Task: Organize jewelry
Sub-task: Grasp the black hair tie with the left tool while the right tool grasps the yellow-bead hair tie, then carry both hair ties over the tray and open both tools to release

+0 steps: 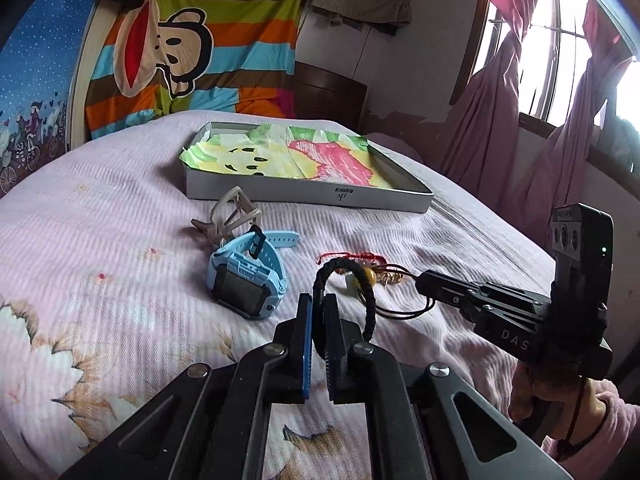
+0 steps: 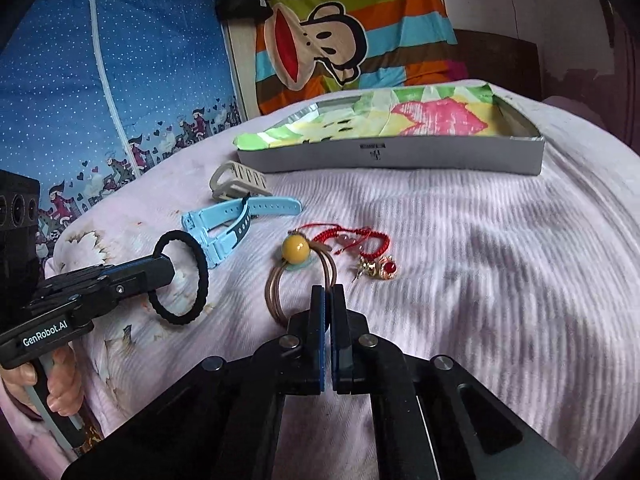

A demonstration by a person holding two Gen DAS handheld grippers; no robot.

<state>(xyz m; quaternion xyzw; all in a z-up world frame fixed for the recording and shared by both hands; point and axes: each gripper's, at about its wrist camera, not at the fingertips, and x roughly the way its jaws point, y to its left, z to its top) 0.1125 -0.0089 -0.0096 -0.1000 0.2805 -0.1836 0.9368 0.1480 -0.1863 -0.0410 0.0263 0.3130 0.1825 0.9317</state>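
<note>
My left gripper (image 1: 318, 300) is shut on a black braided hair tie (image 1: 370, 304) and holds it just above the bed; it also shows in the right wrist view (image 2: 182, 276). My right gripper (image 2: 329, 292) is shut on a brown cord bracelet (image 2: 276, 292) with a yellow bead (image 2: 295, 249). A red string bracelet (image 2: 352, 240) and a gold brooch with a red stone (image 2: 380, 270) lie beyond it. A blue watch (image 1: 248, 276) and a beige clip (image 1: 232, 216) lie to the left. The grey tray (image 1: 312, 194) lined with coloured cloth sits farther back.
Everything rests on a pink ribbed bedspread (image 2: 480, 280). A striped monkey blanket (image 1: 192, 52) and a blue dotted cloth (image 2: 100, 80) hang behind the bed. Pink curtains and a window (image 1: 552, 60) are at the right.
</note>
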